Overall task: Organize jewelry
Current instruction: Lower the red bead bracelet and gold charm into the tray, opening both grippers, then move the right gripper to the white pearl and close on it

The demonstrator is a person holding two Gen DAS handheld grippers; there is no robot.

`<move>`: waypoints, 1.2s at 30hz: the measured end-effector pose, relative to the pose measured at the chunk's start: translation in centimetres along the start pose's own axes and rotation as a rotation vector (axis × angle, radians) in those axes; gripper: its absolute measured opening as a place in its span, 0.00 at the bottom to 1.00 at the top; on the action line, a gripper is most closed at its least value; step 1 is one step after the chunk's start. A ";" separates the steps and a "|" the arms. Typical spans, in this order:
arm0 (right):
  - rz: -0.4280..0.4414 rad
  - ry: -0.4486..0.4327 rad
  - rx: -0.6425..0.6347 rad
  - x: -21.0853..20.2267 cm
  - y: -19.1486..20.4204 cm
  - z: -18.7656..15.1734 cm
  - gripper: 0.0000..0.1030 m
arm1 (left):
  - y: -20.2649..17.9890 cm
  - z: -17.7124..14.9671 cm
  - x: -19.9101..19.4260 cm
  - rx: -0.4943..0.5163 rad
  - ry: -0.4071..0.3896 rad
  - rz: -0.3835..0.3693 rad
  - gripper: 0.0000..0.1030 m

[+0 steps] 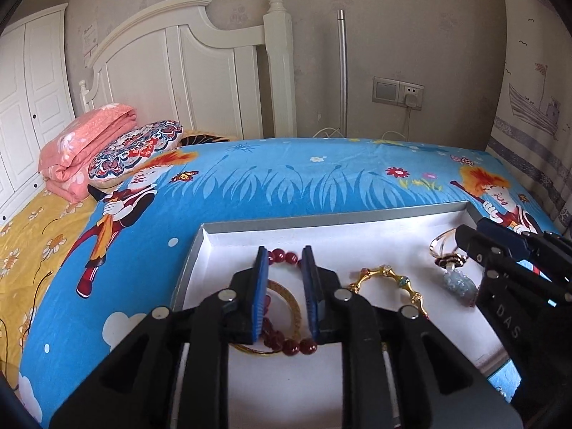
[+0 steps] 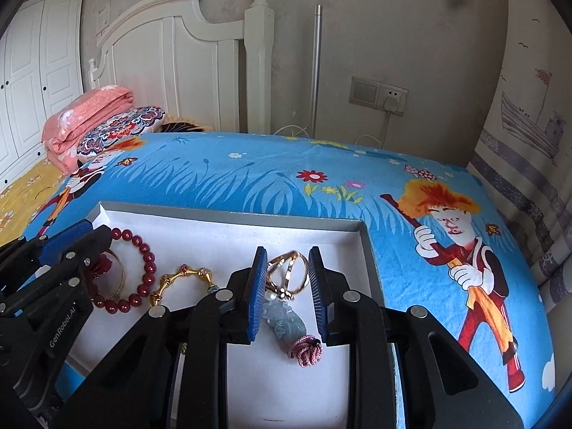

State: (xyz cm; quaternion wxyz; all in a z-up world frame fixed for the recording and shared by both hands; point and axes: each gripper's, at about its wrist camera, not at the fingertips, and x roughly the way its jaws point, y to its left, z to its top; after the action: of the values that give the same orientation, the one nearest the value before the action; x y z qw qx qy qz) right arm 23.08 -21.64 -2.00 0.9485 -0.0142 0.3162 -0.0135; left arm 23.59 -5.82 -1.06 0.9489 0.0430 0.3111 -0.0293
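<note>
White-lined shallow box sits on a blue cartoon bedsheet.

Left wrist view: left gripper spread, pads straddling the red bead bracelet; beads show at 12 and 6 o'clock of the gap. A thin gold bangle overlaps it. Gold bamboo-link bracelet lies at 3 o'clock, apart from the beads. Nothing gripped.

Right wrist view: right gripper spread over the gold ring pair at 12 o'clock and the pale jade pendant with pink knot at 6 o'clock. Nothing gripped.

Judgement: lower each gripper, close on a single piece only; left should catch beads without snagging the bangle; right should settle on either pendant or rings, since they touch.
</note>
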 end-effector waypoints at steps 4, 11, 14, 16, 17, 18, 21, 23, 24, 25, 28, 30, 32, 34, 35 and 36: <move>0.006 -0.019 0.000 -1.0 -0.1 0.1 0.40 | 0.4 -0.1 -0.6 -0.002 -0.017 0.024 0.51; 0.019 -0.035 0.004 -3.6 -0.6 -0.4 0.40 | 1.3 -0.6 -2.9 -0.007 -0.039 0.051 0.70; 0.033 -0.047 0.007 -5.2 -0.8 -0.9 0.40 | 1.9 -1.0 -4.3 -0.004 -0.050 0.058 0.79; 0.043 -0.055 0.008 -6.3 -0.9 -1.4 0.40 | 2.2 -1.5 -5.4 0.000 -0.061 0.063 0.83; 0.048 -0.059 0.009 -6.9 -0.9 -1.8 0.40 | 2.4 -1.7 -6.0 0.001 -0.067 0.064 0.85; 0.052 -0.063 0.009 -7.4 -0.9 -2.1 0.40 | 2.6 -2.0 -6.7 0.001 -0.073 0.065 0.89; 0.059 -0.073 0.009 -8.9 -0.8 -3.5 0.40 | 3.3 -3.0 -8.6 -0.010 -0.094 0.076 0.93; 0.063 -0.077 0.014 -9.9 -0.7 -4.5 0.41 | 3.9 -3.9 -9.9 -0.021 -0.109 0.069 0.95; 0.063 -0.079 0.012 -10.3 -0.6 -5.1 0.42 | 4.2 -4.4 -10.5 -0.026 -0.110 0.063 0.95; 0.061 -0.083 0.009 -10.8 -0.5 -5.7 0.43 | 4.4 -5.1 -11.0 -0.032 -0.110 0.056 0.95; 0.053 -0.089 -0.018 -12.0 0.2 -7.8 0.47 | 5.2 -7.2 -12.2 -0.042 -0.108 0.047 0.95; 0.048 -0.087 -0.042 -12.5 0.8 -9.0 0.48 | 5.6 -8.6 -12.8 -0.043 -0.106 0.034 0.95; 0.054 -0.078 -0.057 -12.7 1.3 -10.0 0.48 | 5.9 -10.0 -13.1 -0.035 -0.101 0.027 0.95; 0.064 -0.067 -0.061 -12.7 1.7 -10.8 0.49 | 5.7 -11.2 -13.1 -0.015 -0.094 0.026 0.95; 0.065 -0.064 -0.062 -12.7 1.9 -11.1 0.50 | 5.7 -11.7 -13.0 -0.007 -0.090 0.033 0.95; 0.068 -0.062 -0.062 -12.7 2.1 -11.4 0.50 | 5.7 -12.2 -13.0 -0.001 -0.086 0.040 0.95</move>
State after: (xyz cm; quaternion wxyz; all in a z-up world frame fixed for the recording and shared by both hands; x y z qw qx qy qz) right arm 6.11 -19.34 -3.57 0.9568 -0.0331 0.2874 0.0287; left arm 6.45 1.41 -2.83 0.9618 0.0475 0.2692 -0.0119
